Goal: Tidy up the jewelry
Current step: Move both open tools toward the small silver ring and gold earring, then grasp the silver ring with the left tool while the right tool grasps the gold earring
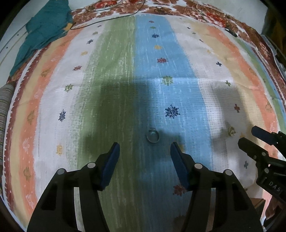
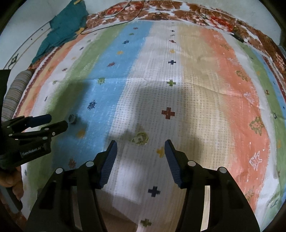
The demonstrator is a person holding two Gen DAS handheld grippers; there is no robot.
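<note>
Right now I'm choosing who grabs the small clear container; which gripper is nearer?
Left. The left gripper is open right before the clear container; the right gripper is off to its right, by the gold jewelry.

A striped woven cloth [image 1: 125,75] in green, blue, white, beige and orange bands covers the surface, dotted with small embroidered motifs. Along its far edge runs a red-brown floral border [image 2: 178,12]. A teal fabric [image 1: 44,30] lies crumpled at the far left corner, a thin black cord [image 1: 107,17] beside it. Broad shadows darken the near middle.

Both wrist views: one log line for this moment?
left gripper: open, before silver ring | right gripper: open, before gold jewelry | both on striped cloth
</note>
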